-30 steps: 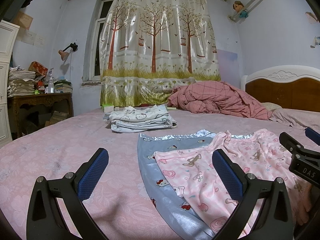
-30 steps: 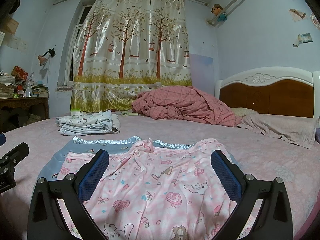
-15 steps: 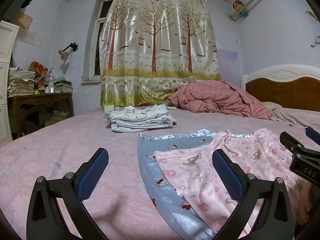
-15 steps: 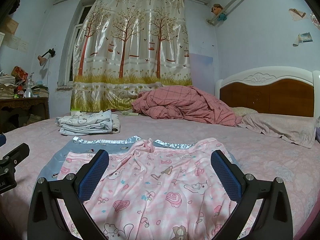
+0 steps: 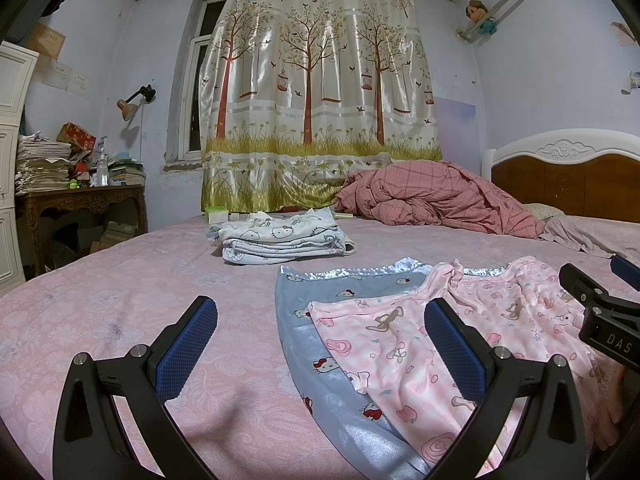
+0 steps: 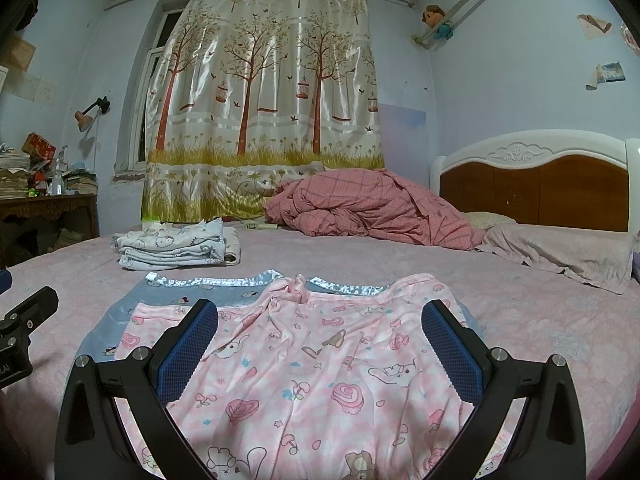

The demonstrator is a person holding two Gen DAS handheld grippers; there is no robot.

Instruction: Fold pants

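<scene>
Pink cartoon-print pants [image 6: 320,364] lie spread flat on a blue satin-edged blanket [image 6: 120,312] on the bed. In the left wrist view the pants [image 5: 384,344] lie right of centre on the blanket [image 5: 304,320]. My left gripper [image 5: 320,344] is open and empty, above the blanket's left edge. My right gripper [image 6: 320,344] is open and empty, above the middle of the pants. The right gripper's body shows at the right edge of the left wrist view [image 5: 600,312].
A folded stack of Hello Kitty clothes [image 5: 280,236] sits further back on the pink bedsheet [image 5: 120,300]. A bunched red plaid quilt [image 6: 372,208] and a pillow [image 6: 560,248] lie near the headboard [image 6: 536,188]. A cluttered wooden desk [image 5: 80,200] stands at left.
</scene>
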